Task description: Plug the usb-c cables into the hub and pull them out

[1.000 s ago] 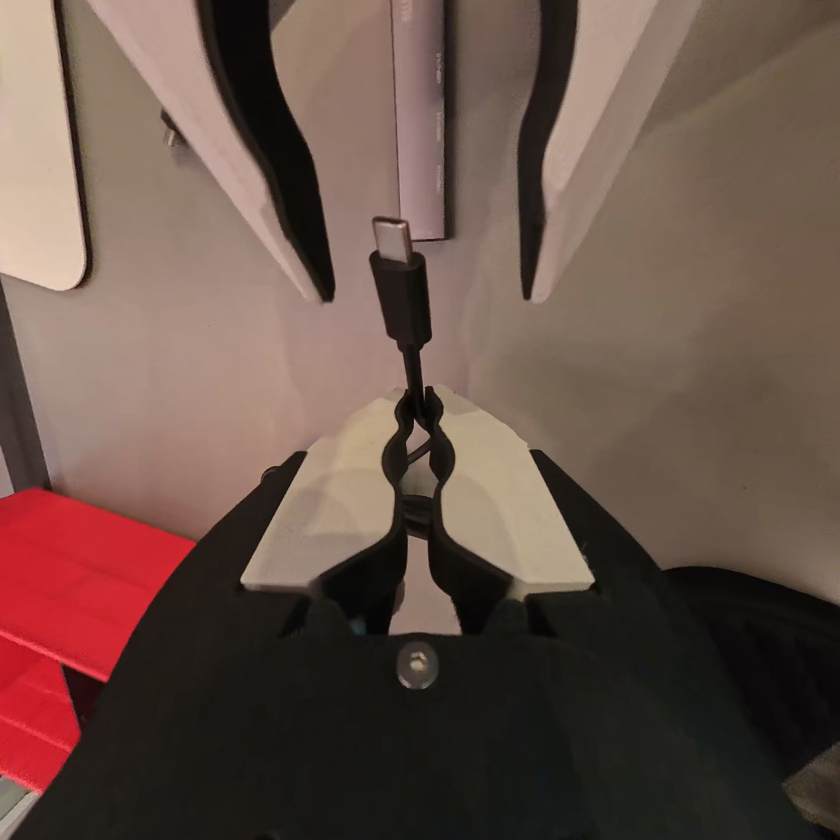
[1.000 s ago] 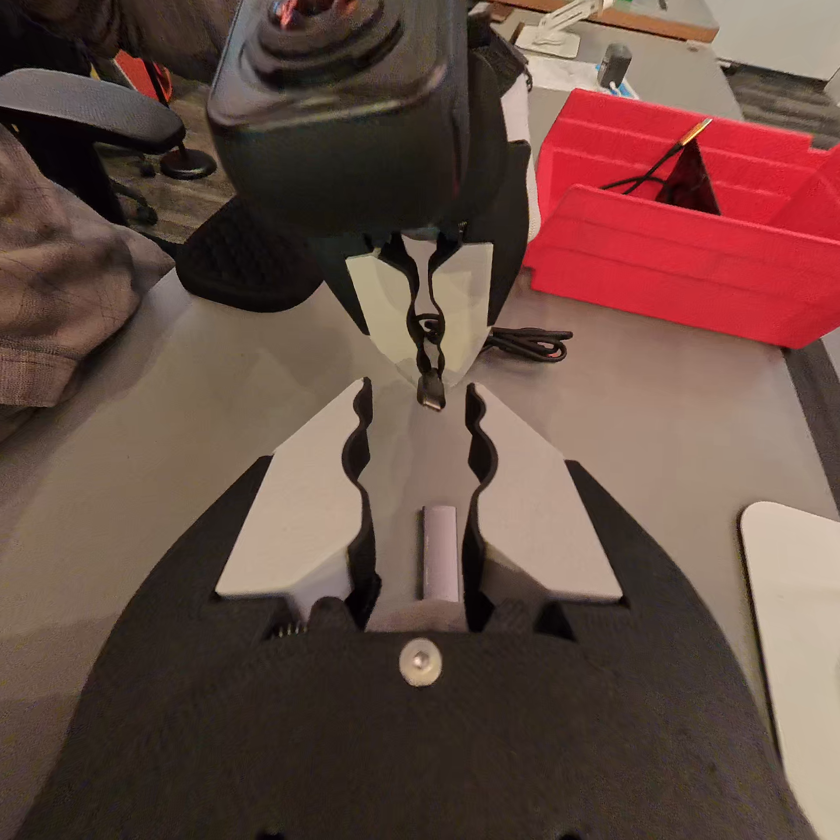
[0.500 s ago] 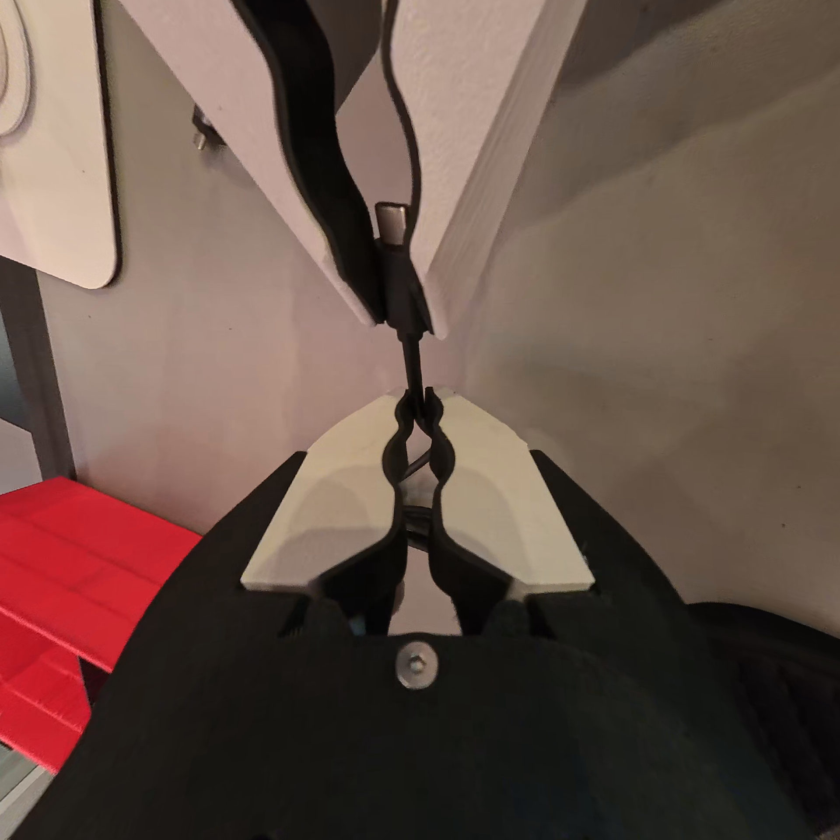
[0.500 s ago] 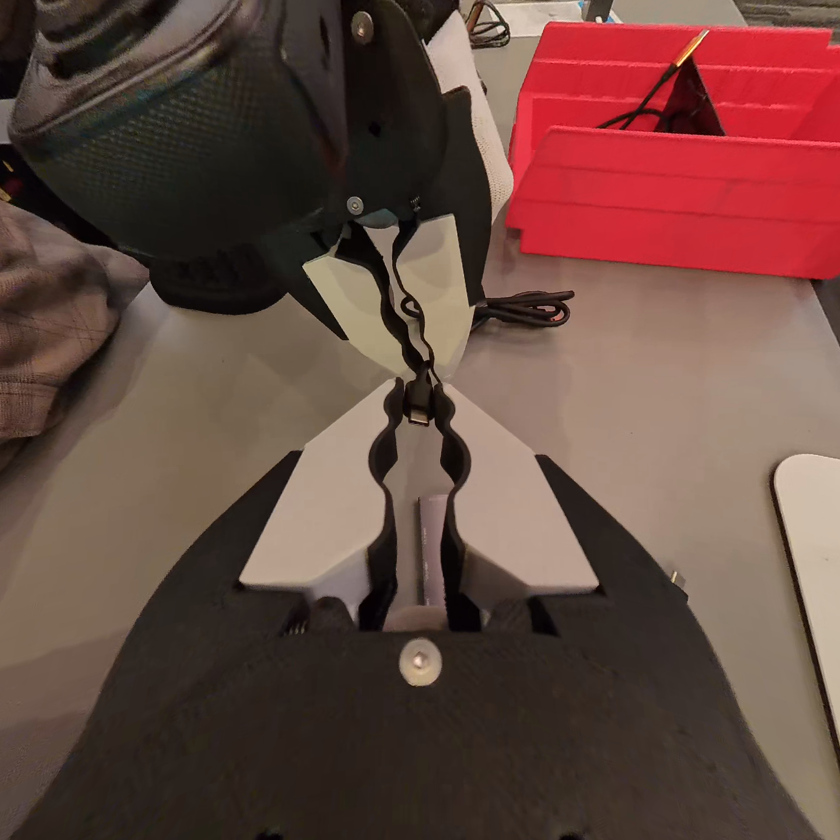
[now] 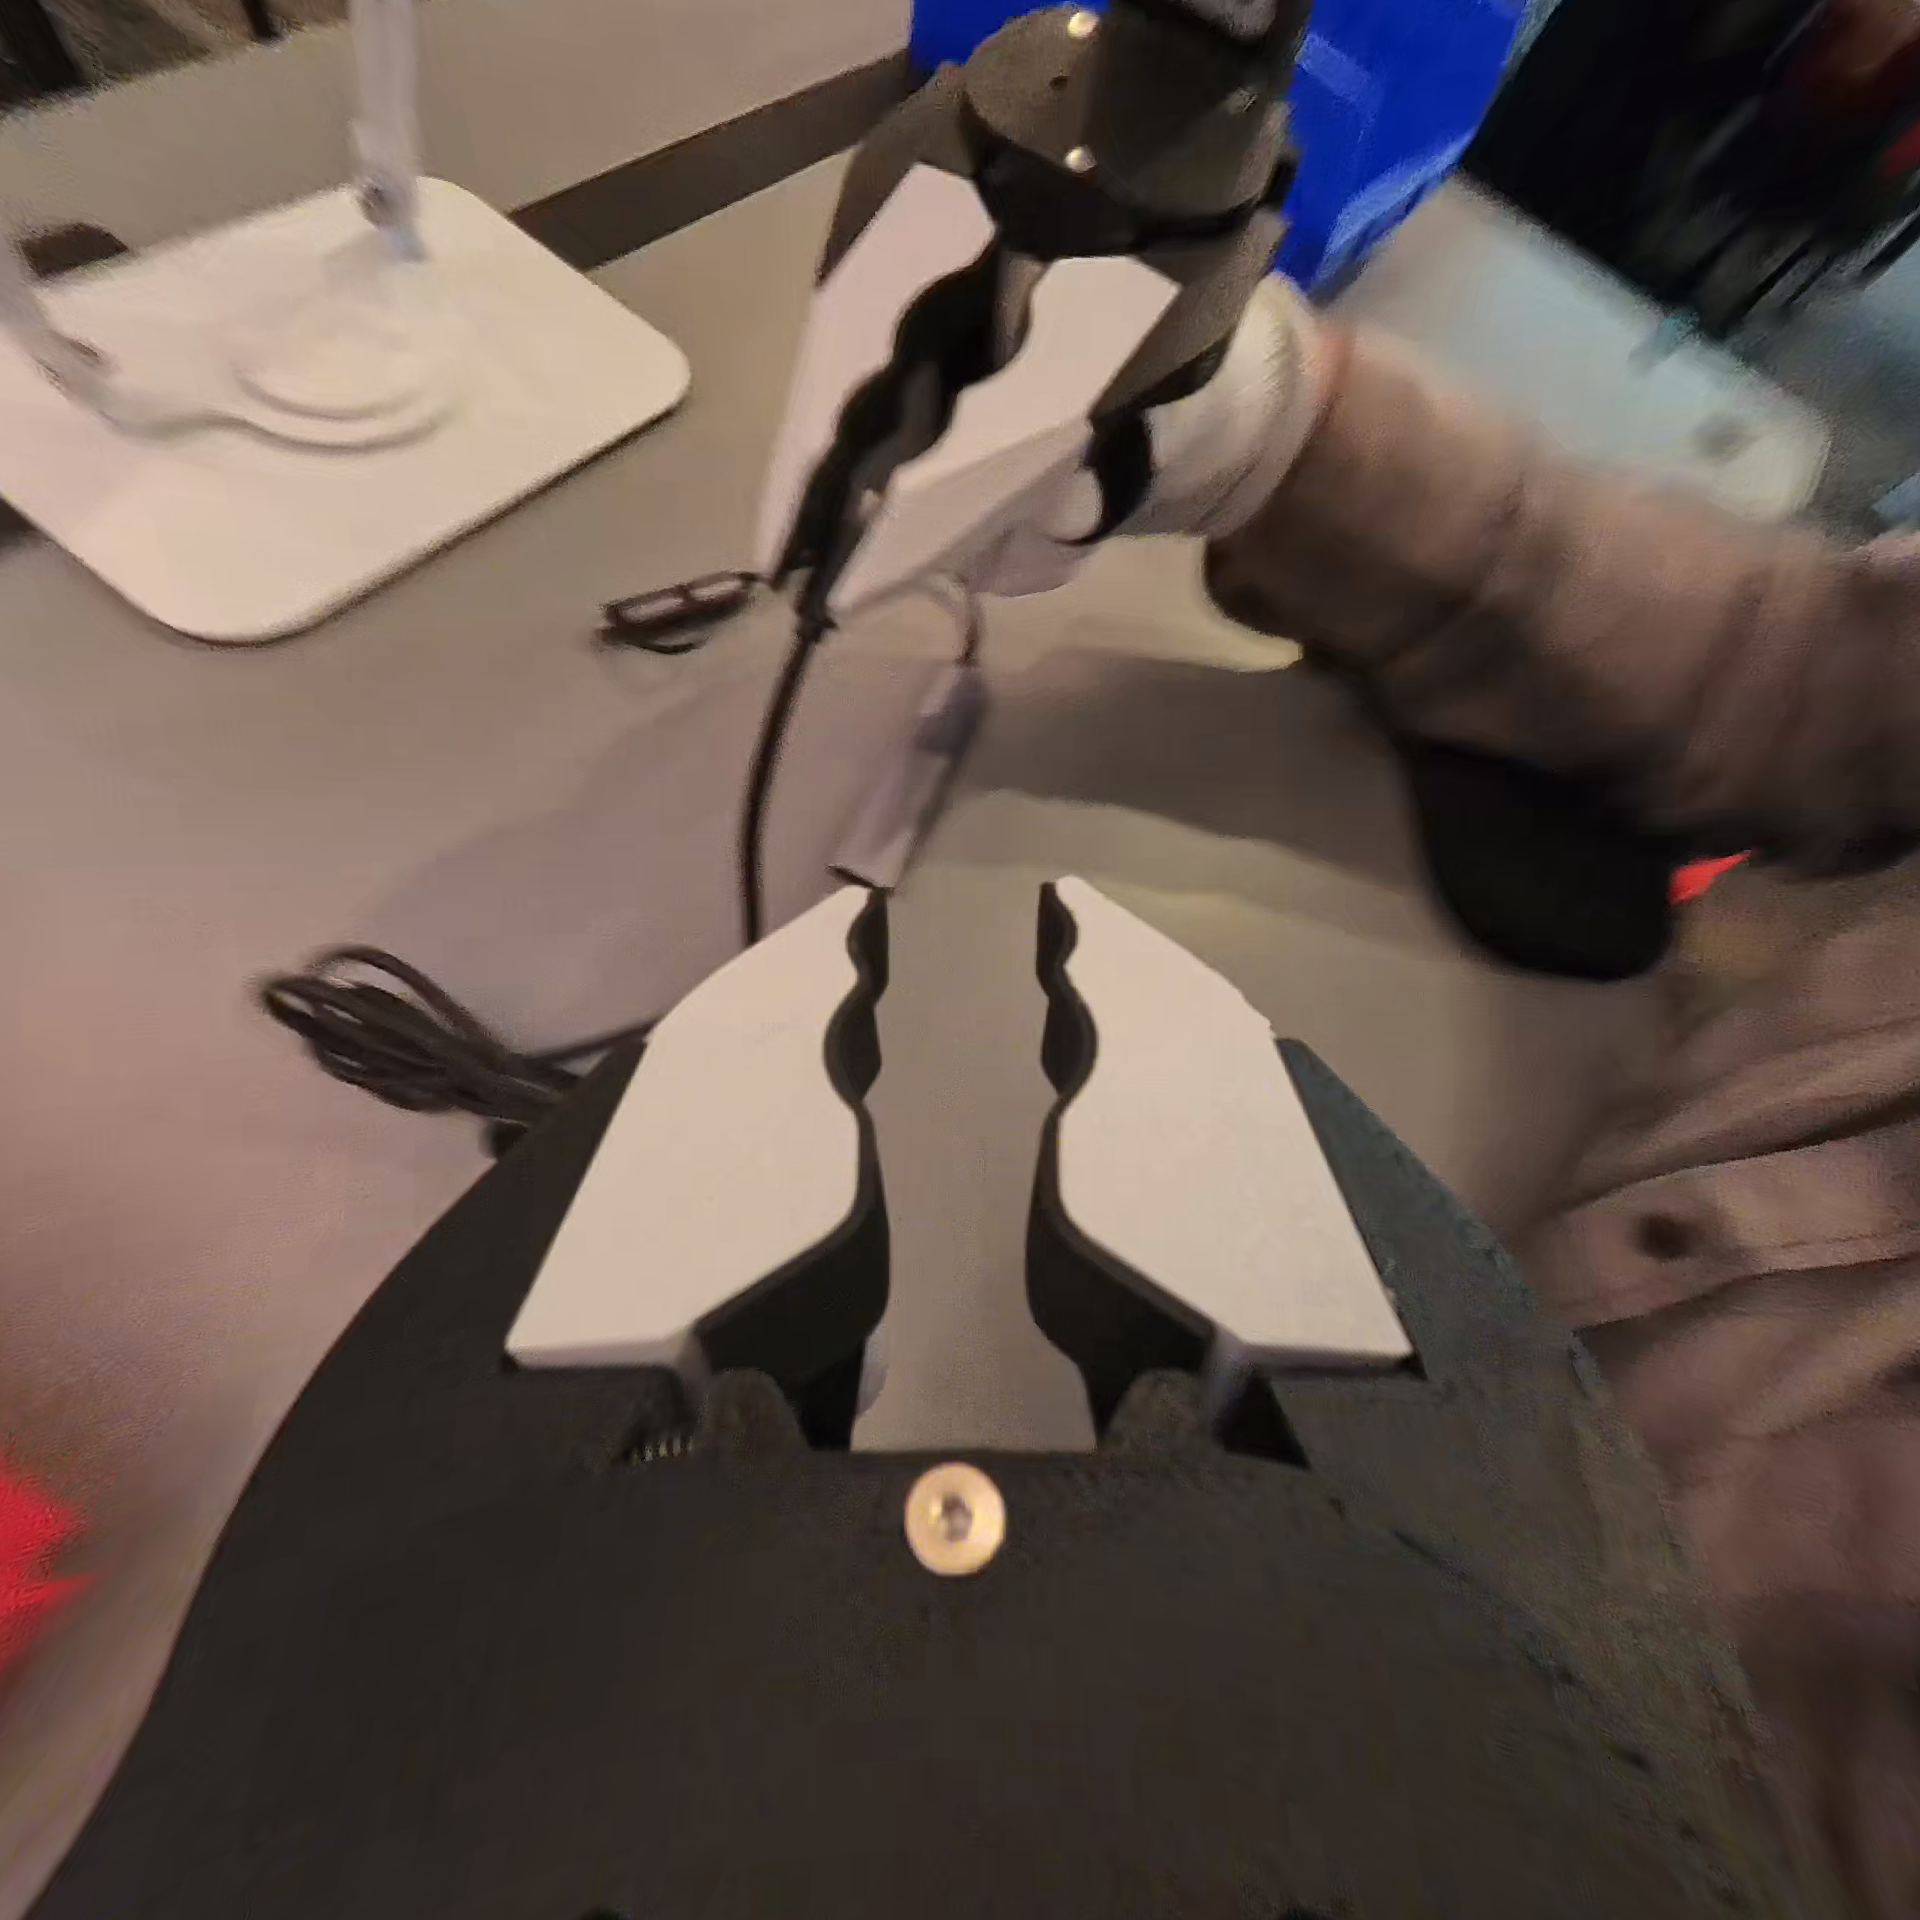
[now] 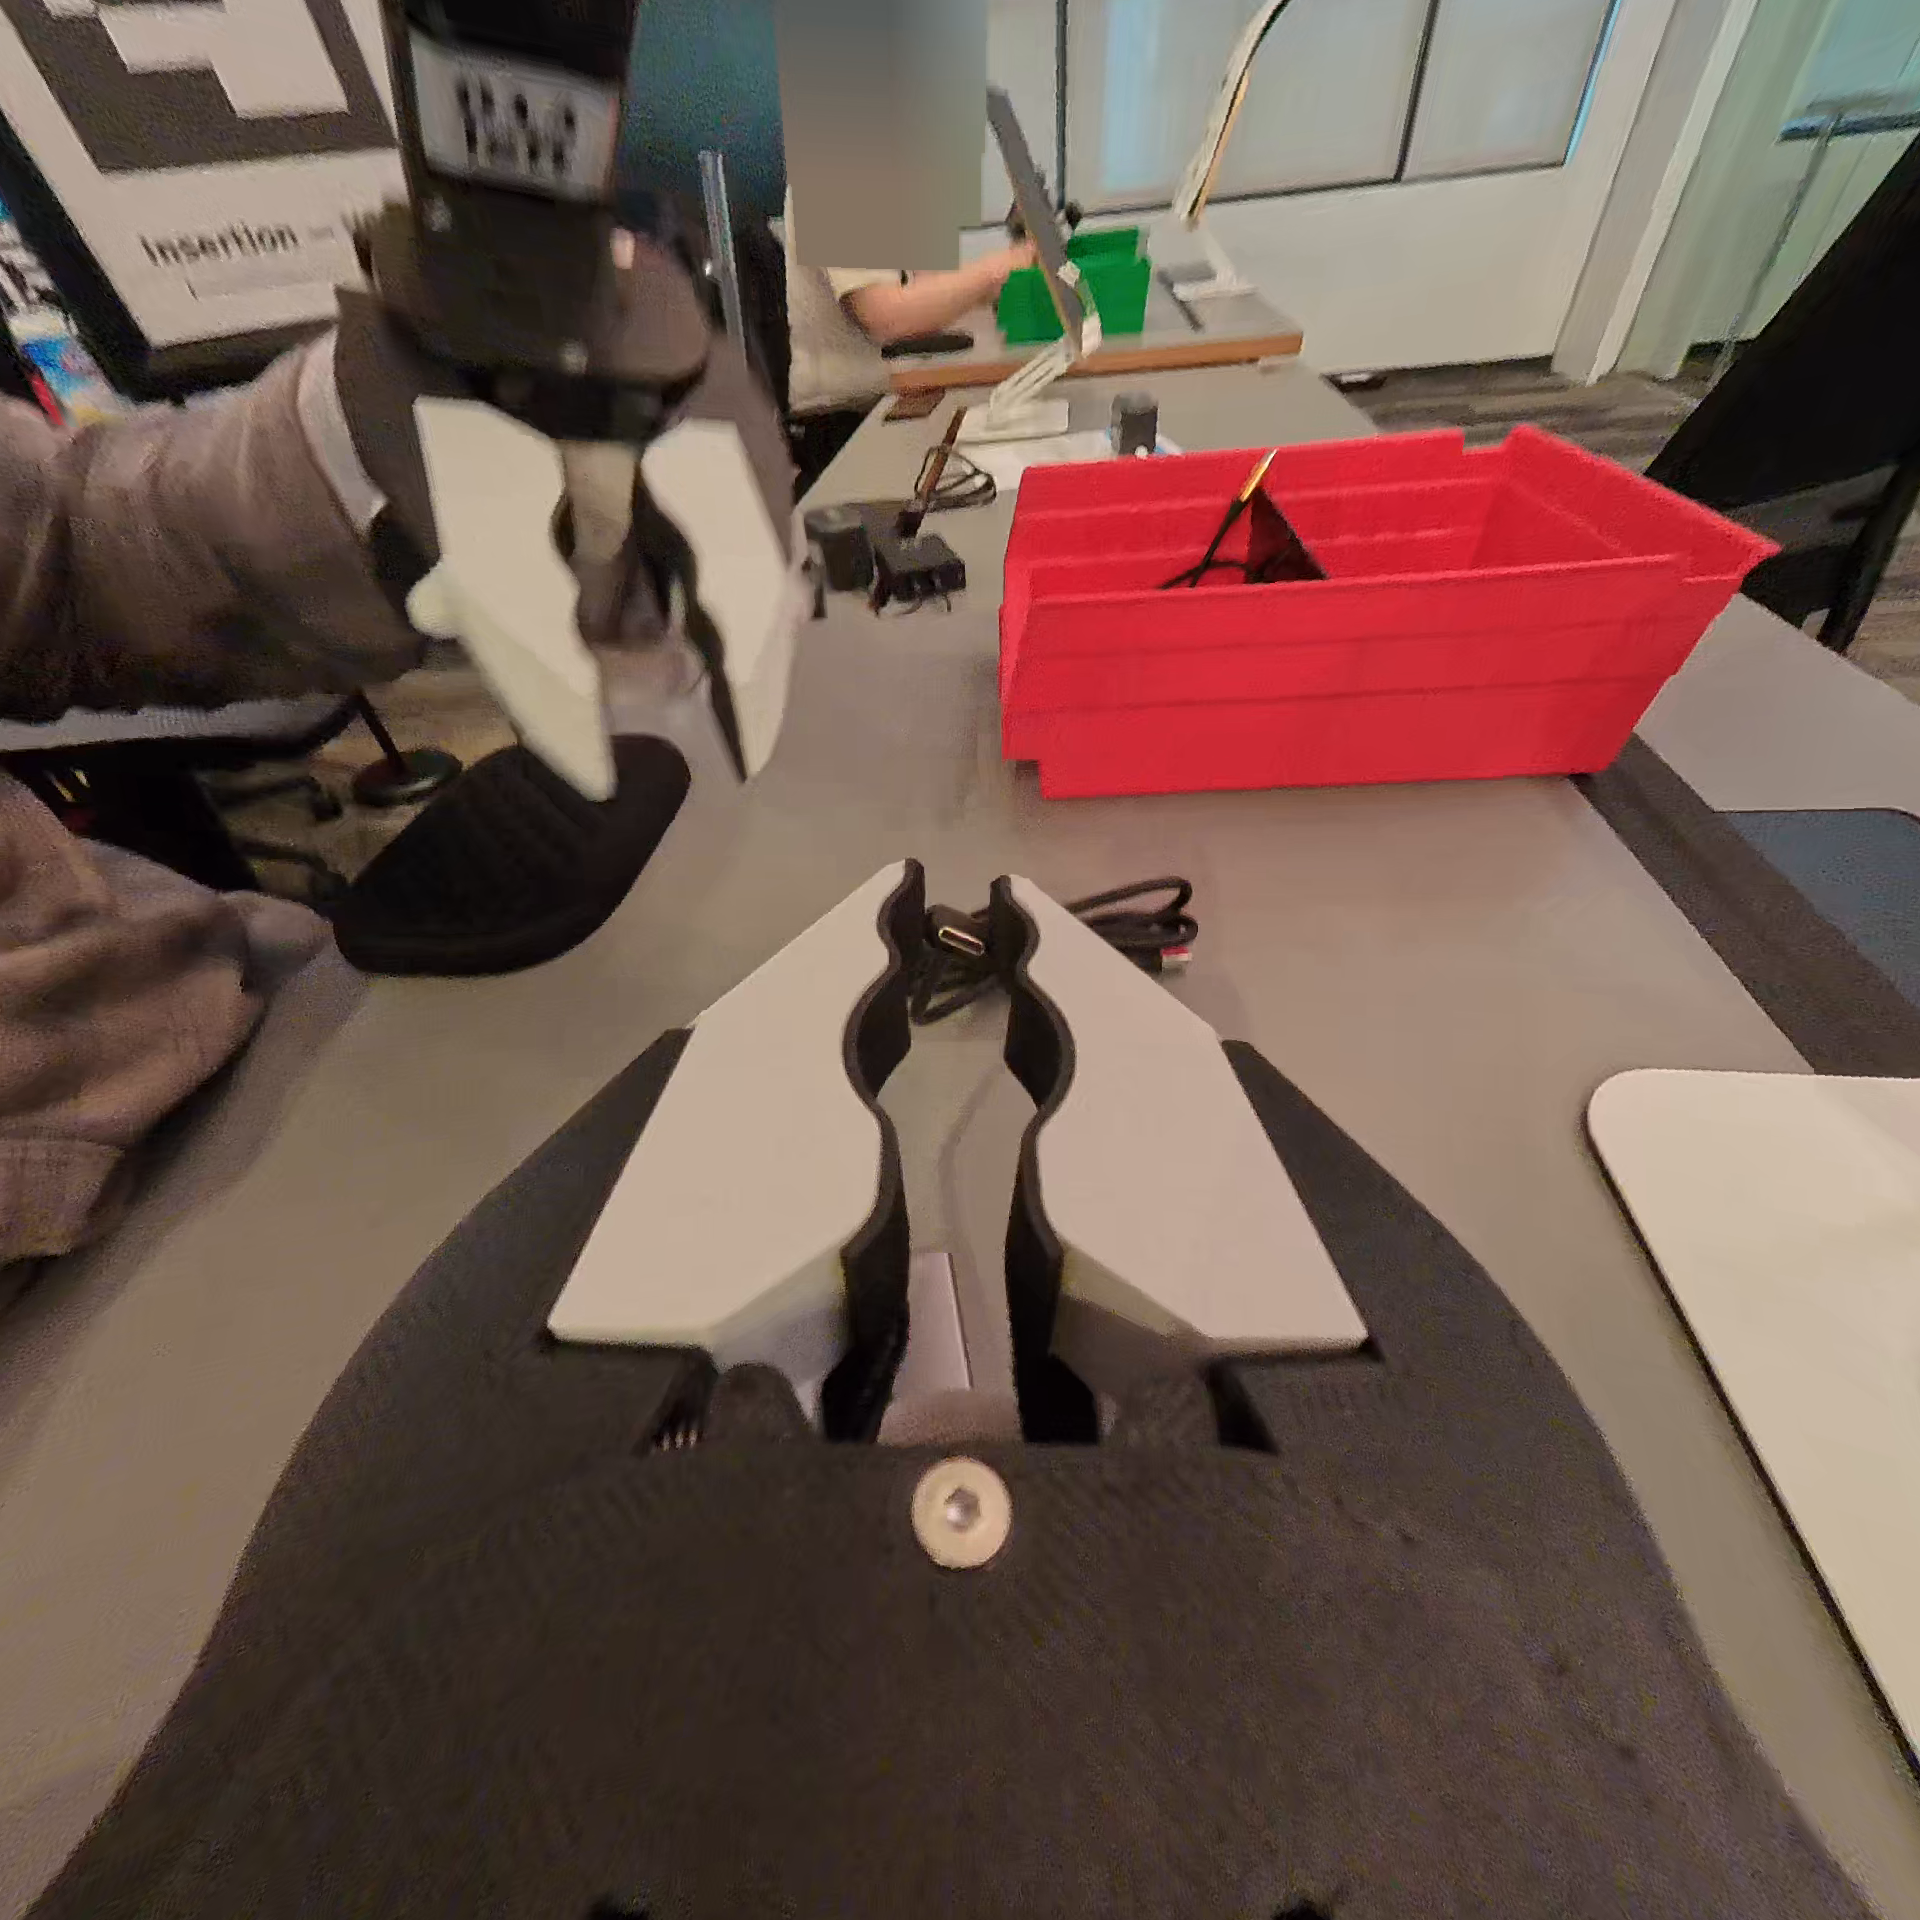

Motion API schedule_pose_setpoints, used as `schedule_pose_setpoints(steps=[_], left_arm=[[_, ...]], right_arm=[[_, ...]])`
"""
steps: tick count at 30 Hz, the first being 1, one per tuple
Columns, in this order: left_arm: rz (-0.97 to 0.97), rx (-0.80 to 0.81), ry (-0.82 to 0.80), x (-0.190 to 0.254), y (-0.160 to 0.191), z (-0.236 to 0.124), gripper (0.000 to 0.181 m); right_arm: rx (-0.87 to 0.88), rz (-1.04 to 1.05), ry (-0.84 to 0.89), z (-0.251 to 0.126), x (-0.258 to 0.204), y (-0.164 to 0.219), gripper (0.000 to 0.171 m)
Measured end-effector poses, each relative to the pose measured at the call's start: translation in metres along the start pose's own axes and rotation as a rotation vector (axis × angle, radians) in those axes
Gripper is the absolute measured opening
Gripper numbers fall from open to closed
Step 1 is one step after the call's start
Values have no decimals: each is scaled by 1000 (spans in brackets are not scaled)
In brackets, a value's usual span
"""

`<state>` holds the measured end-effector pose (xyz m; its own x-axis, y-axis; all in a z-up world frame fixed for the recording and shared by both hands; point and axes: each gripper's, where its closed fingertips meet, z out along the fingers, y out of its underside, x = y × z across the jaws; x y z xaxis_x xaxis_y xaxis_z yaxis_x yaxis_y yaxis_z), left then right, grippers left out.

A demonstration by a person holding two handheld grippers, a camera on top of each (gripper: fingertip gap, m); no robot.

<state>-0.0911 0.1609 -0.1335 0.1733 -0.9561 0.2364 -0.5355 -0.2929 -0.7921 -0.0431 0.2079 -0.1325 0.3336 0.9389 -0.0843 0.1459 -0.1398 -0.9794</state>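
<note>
My right gripper is shut on the plug of a black usb-c cable, with the metal end facing the camera. The grey hub lies on the table under its jaws. In the left wrist view my left gripper is open and empty, just behind the near end of the hub. The right gripper shows there above the hub, with the cable hanging from it down to a coil. The left gripper also shows open, raised at the left.
A red bin stands at the back right of the grey table. A white lamp base sits to one side. A second small cable coil lies near it. A black chair seat and a person's sleeve are close by. Spacing between my two grippers at the tips: around 7 cm. My right tips are roughly 12 cm from the grey hub. My left wrist view looks at it from another angle.
The right gripper closed on the plug. The left gripper let go of the cable, opened and pulled back and up. Both views swung round and are blurred.
</note>
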Motion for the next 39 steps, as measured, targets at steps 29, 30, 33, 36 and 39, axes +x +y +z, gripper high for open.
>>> schedule_pose_setpoints(steps=[29,30,33,36,39], left_arm=[[-464,1248,221,-16,-90,0,46],[-432,1235,209,-14,-92,0,41],[-360,1200,183,-10,-95,0,23],[-310,1151,144,-10,-92,3,7],[-252,1110,101,-6,-92,4,3]], right_arm=[[319,194,-147,-15,-20,-67,2],[322,200,-160,-16,-21,-67,2],[318,213,-187,-15,-23,-64,1],[310,217,-196,-15,-24,-62,0],[317,218,-195,-16,-23,-63,0]])
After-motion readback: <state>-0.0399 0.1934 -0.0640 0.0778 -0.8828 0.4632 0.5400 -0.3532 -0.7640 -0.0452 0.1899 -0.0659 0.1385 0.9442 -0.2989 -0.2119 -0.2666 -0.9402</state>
